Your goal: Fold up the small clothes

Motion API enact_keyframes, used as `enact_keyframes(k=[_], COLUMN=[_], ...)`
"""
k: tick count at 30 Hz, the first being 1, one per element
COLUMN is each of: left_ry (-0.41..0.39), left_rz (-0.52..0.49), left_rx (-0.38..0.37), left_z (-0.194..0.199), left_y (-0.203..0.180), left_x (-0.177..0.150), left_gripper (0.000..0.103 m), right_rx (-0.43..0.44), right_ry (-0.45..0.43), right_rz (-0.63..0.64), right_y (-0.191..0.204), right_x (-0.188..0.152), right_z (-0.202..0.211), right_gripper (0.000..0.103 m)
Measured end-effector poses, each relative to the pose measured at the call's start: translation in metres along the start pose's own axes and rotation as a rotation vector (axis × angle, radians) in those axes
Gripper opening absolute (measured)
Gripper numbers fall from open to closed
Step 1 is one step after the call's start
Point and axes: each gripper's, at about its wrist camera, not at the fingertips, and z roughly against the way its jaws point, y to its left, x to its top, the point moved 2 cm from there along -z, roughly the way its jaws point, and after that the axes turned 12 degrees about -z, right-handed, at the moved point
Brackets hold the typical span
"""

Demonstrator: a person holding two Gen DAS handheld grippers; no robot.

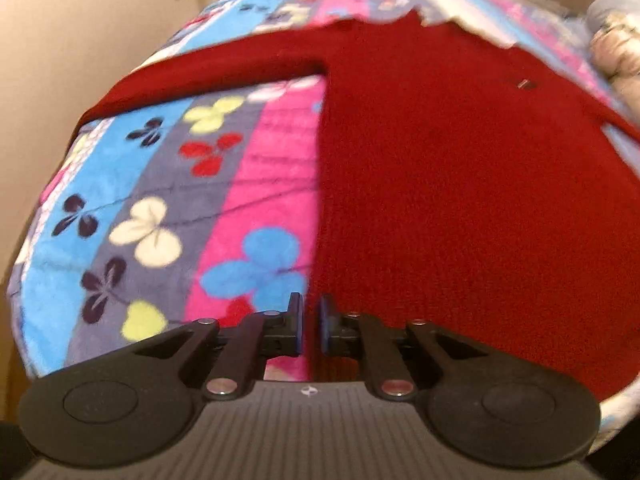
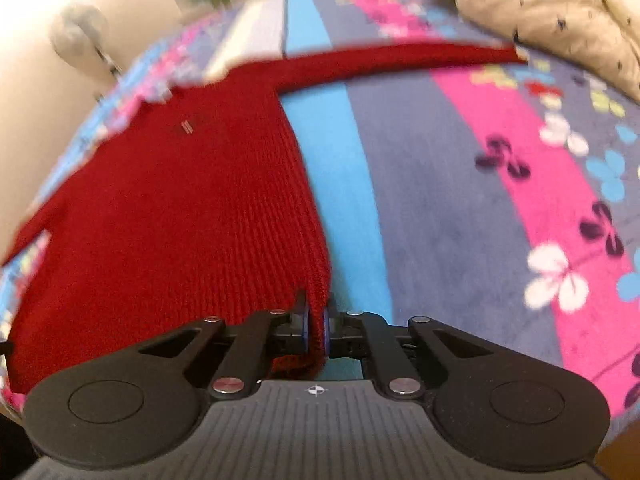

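So you had the red knit sweater (image 1: 460, 184) spread flat on the striped flower-print blanket (image 1: 160, 200), both sleeves stretched out sideways toward the blanket's far edge. Your right gripper (image 2: 315, 320) was clamped on the sweater's side edge down at the hem corner nearest you, and you could see the ribbed fabric bunched up between the blue pads (image 2: 326, 324), jaws nearly closed around it. Your left gripper (image 1: 310, 320) sat right at the opposite side edge near the hem, jaws pulled in to a narrow gap, with the red edge running right at that gap; honestly I couldn't tell whether it actually had hold of the fabric. Off by the blanket's far right corner there was a cream quilted cover (image 2: 560, 12) lying bunched up, just past the end of the right sleeve (image 2: 400, 60).
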Motion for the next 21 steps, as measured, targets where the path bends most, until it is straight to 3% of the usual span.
enact_keyframes(k=[1, 3, 5, 6, 7, 9, 10, 11, 12, 15, 21], left_ry=[-0.021, -0.137, -0.228, -0.248, -0.241, -0.151, -0.061, 0.015, 0.035, -0.046, -0.130], left_rz=[-0.011, -0.063, -0.126, -0.155, -0.171, -0.171, -0.187, -0.217, -0.240, -0.286, -0.223], left_rx=[0.021, 0.051, 0.054, 0.037, -0.005, -0.092, -0.126, -0.140, -0.130, -0.090, -0.074], left_z=[0.002, 0.018, 0.033, 0.036, 0.034, 0.018, 0.004, -0.008, -0.013, -0.001, 0.011], left_y=[-0.002, -0.010, -0.023, -0.031, -0.038, -0.048, -0.055, -0.062, -0.067, -0.077, -0.074], left_x=[0.002, 0.008, 0.009, 0.010, 0.011, 0.010, 0.007, 0.003, 0.001, 0.005, 0.015], left_gripper=[0.013, 0.024, 0.053, 0.055, 0.055, 0.060, 0.070, 0.074, 0.075, 0.077, 0.083], right_rx=[-0.043, -0.107, -0.059, -0.008, 0.036, 0.087, 0.093, 0.073, 0.023, -0.029, -0.011], right_ry=[-0.006, -0.104, -0.198, -0.225, -0.229, -0.175, -0.114, -0.032, 0.047, 0.031, -0.121], right_rz=[0.002, 0.014, 0.040, 0.051, 0.065, 0.112, 0.138, 0.163, 0.187, 0.272, 0.234], right_y=[0.000, 0.003, 0.012, 0.017, 0.023, 0.033, 0.037, 0.040, 0.040, 0.050, 0.049], right_x=[-0.001, 0.003, 0.009, 0.009, 0.008, 0.003, -0.001, -0.006, -0.013, -0.020, -0.005], right_z=[-0.005, 0.000, 0.012, 0.016, 0.017, 0.008, -0.002, -0.017, -0.032, -0.038, -0.019], right_gripper=[0.010, 0.015, 0.023, 0.033, 0.038, 0.046, 0.048, 0.051, 0.051, 0.053, 0.053])
